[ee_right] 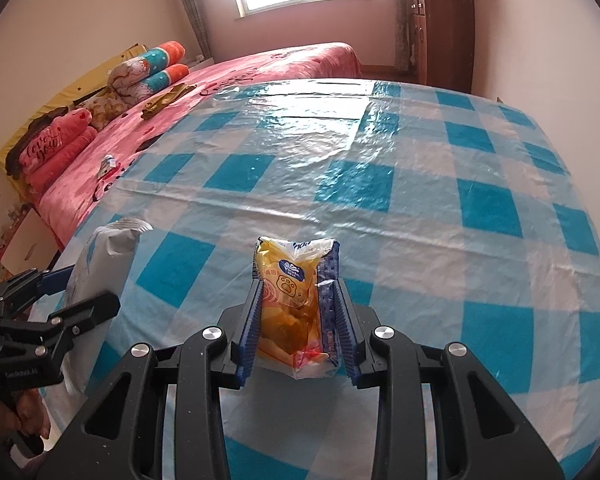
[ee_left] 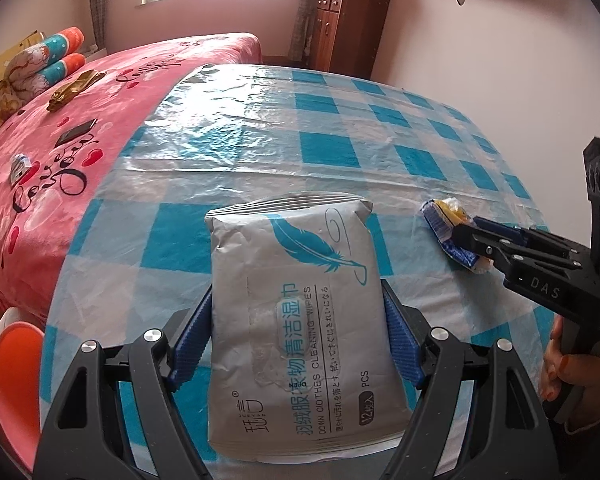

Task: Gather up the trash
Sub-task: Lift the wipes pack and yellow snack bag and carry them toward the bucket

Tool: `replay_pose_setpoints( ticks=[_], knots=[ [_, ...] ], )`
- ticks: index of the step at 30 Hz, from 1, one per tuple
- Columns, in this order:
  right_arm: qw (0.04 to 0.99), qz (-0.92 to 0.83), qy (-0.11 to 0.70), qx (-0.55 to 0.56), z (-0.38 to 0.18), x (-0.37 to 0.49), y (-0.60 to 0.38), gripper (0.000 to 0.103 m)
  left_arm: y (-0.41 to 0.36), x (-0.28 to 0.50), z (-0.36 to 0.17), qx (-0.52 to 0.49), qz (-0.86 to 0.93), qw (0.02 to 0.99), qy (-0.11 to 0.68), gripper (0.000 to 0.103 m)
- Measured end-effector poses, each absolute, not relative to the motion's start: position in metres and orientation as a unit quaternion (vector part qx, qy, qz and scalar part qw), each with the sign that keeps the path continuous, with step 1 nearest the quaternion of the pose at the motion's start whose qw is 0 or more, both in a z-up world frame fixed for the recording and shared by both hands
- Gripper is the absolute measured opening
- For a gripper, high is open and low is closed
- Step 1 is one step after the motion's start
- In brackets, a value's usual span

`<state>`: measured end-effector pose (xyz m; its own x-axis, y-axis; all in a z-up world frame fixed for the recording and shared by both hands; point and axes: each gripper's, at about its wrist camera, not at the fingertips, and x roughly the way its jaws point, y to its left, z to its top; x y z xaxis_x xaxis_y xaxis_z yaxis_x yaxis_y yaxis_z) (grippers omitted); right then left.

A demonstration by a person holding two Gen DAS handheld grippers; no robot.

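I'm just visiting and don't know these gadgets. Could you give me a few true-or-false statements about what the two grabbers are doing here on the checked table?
1. The left gripper holds a grey wet wipes pack. True.
2. The right gripper is empty. False: it is shut on a yellow tissue packet.
3. The table has a blue and white checked plastic cover. True.
4. The wipes pack shows a red flower. False: it shows a blue feather.
5. A pink bed stands beside the table. True.
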<state>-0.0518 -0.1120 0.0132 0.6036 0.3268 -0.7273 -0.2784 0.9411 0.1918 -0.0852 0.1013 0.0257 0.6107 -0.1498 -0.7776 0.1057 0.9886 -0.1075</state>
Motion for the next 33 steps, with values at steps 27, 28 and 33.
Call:
replay_pose_setpoints(
  ticks=[27, 28, 33],
  knots=[
    [0.882, 0.190, 0.432, 0.023, 0.027, -0.096, -0.072, 0.036, 0.161, -0.124, 0.050, -0.049, -0.050, 0.913, 0.401, 0.078],
    [0.881, 0.190, 0.432, 0.019, 0.028, -0.098, -0.069, 0.036, 0.163, -0.126, 0.051, -0.051, -0.049, 0.914, 0.400, 0.078],
    [0.878, 0.195, 0.436, 0.008, 0.028, -0.100, -0.057, 0.036, 0.177, -0.131, 0.052, -0.059, -0.037, 0.916, 0.396, 0.078]
  ],
)
